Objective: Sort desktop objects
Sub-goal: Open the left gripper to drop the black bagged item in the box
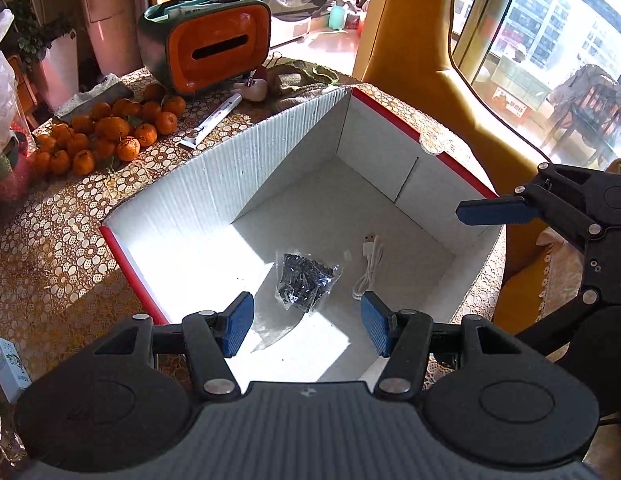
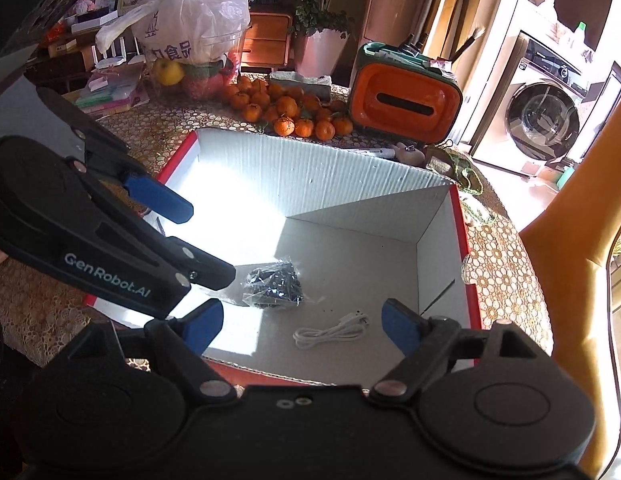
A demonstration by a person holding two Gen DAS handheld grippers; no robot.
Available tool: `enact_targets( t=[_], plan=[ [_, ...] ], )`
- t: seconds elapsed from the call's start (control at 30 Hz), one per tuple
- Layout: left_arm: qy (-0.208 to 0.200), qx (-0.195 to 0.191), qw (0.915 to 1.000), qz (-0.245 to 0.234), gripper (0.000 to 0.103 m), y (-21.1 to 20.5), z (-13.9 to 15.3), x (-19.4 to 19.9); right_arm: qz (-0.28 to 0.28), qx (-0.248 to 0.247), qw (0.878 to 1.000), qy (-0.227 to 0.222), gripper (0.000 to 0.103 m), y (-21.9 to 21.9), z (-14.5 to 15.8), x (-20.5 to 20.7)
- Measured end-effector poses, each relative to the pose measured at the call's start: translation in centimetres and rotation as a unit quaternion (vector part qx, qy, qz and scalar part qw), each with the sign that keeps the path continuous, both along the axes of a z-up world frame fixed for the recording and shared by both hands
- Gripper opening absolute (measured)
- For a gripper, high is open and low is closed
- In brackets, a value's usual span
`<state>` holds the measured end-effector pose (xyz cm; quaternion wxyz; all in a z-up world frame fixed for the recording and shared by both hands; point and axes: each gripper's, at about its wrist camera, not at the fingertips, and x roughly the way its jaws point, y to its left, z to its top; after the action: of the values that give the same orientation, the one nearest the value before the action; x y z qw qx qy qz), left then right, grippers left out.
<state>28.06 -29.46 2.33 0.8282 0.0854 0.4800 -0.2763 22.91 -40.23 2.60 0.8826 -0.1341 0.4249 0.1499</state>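
A white cardboard box [image 1: 130, 276] with red edges stands open on the patterned tablecloth. On its floor lie a clear bag of dark screws [image 1: 304, 284] and a coiled white USB cable [image 1: 368, 264]. My left gripper [image 1: 308, 320] hovers open over the box's near side, just above the bag, holding nothing. One blue pad [image 1: 494, 210] of my right gripper reaches in over the right wall. In the right wrist view, my right gripper [image 2: 302, 326] is open and empty above the cable [image 2: 330, 330], beside the bag [image 2: 274, 284]. The left gripper [image 2: 204, 240] hangs open over the box [image 2: 466, 260].
Behind the box lie a white tube [image 1: 214, 122], a pile of tangerines [image 1: 110, 132], an orange tissue holder [image 1: 214, 54], a small pale figure [image 1: 252, 90] and a knitted cloth [image 1: 298, 80]. A yellow chair [image 1: 422, 40] stands at the right. A plastic bag [image 2: 190, 20] sits at the table's far side.
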Motion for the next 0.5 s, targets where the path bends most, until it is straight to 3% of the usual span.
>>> enact_targets(
  t=[0.5],
  plan=[
    [-0.037, -0.018, 0.9991, 0.010, 0.059, 4.3, 2.3, -5.5, 0.003, 0.026, 0.999, -0.040, 0.092, 2.8, 2.0, -4.5]
  ],
)
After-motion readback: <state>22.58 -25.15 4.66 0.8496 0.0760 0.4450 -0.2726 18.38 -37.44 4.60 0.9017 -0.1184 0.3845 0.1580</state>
